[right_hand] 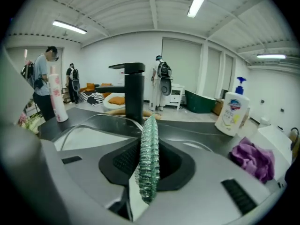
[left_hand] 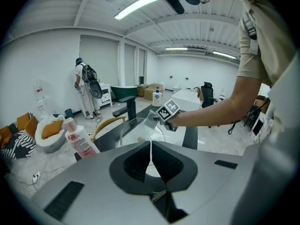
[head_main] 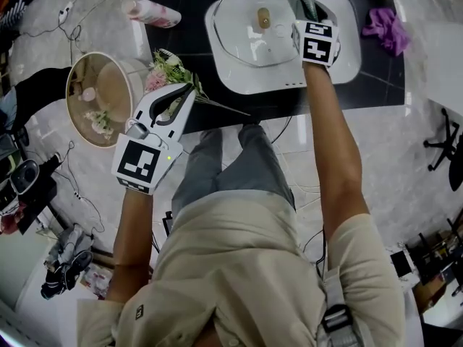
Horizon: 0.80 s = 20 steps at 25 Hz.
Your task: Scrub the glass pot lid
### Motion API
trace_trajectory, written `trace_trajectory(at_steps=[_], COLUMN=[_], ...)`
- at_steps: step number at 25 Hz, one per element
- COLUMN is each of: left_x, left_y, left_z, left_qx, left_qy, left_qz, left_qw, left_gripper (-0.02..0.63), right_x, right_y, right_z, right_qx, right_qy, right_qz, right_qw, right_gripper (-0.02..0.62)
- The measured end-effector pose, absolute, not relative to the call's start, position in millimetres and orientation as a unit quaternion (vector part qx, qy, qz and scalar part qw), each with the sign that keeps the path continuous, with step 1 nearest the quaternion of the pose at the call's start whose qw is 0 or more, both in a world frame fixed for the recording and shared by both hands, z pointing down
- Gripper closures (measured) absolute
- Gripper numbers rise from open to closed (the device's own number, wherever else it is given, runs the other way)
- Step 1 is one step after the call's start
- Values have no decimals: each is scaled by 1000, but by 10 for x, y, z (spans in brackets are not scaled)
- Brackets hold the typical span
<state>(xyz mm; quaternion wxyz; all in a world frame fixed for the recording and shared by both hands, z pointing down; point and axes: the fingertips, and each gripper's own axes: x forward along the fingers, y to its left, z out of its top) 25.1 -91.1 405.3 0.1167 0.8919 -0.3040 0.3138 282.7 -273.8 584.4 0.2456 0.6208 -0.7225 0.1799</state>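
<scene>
The glass pot lid [head_main: 242, 31] with a metal rim and a tan knob [head_main: 264, 18] lies in the white sink basin [head_main: 347, 63]. My right gripper [head_main: 309, 11] is over the lid's right edge, shut on a green scrubbing sponge [right_hand: 148, 158] that stands edge-on between its jaws. The lid's rim [right_hand: 89, 120] curves just ahead of it. My left gripper [head_main: 189, 92] is held back from the sink, near the counter's front edge, its jaws closed with nothing between them. In the left gripper view the lid [left_hand: 133, 130] stands ahead, with the right gripper [left_hand: 157, 118] at it.
A black faucet [right_hand: 134, 90] rises behind the sink. A pink bottle [head_main: 152, 11] and flowers [head_main: 168, 72] are on the counter's left, a purple cloth [head_main: 387, 29] and soap bottle [right_hand: 231, 112] on the right. A round wooden bowl [head_main: 101, 96] sits left. People stand far off.
</scene>
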Motion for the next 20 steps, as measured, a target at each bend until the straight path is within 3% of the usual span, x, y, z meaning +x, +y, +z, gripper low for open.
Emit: trace_trajectory(at_steps=[4, 12, 20], left_x=[218, 199, 66], left_y=[-911, -897, -893], left_z=[4074, 4106, 4134], left_qx=[891, 892, 888], left_qy=[-305, -303, -313], left_qz=[316, 314, 312], left_qw=[118, 121, 127], left_gripper=[583, 583, 583], right_x=[3197, 3175, 2541], right_y=[-2714, -2677, -2597], right_z=[5797, 5815, 5960], right_qx=[656, 656, 623], right_qy=[-694, -692, -716], right_qz=[177, 173, 193], right_qw=[240, 246, 249], right_gripper=[508, 508, 508])
